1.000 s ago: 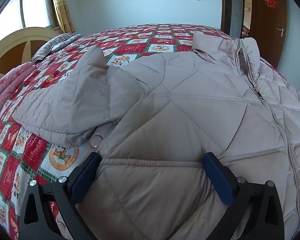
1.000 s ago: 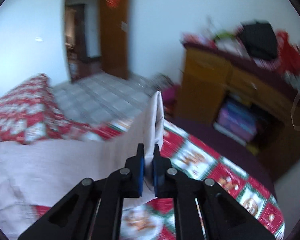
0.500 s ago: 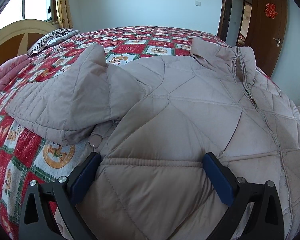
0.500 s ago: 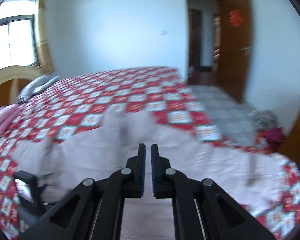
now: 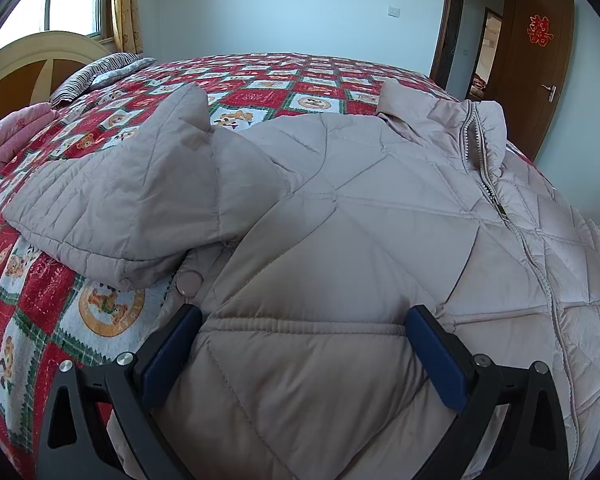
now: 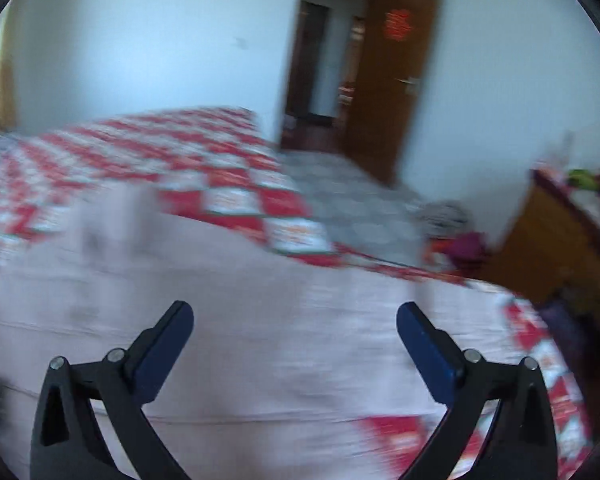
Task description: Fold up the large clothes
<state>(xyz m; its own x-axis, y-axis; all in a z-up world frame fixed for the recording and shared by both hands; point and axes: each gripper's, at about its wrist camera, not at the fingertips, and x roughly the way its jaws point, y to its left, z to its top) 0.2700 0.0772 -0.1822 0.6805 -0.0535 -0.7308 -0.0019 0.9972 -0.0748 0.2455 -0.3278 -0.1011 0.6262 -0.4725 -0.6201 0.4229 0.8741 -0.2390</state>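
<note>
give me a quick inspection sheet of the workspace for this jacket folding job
surface: bed under a red checked cover with bear prints.
job's things: beige quilted jacket lies front up, zipped, collar at the far end; one sleeve is bent back on itself beside the body.
clutter: striped pillow and pink quilt at the headboard end.
grippers: left hand-held gripper open, jaws wide over the jacket's lower front, not clamping it. right hand-held gripper open, its jaws have just been opening, nothing between them; view blurred.
cables: nothing seen.
surroundings: open wooden door, window, wooden cabinet, things on the floor by the cabinet, too blurred to tell.
</note>
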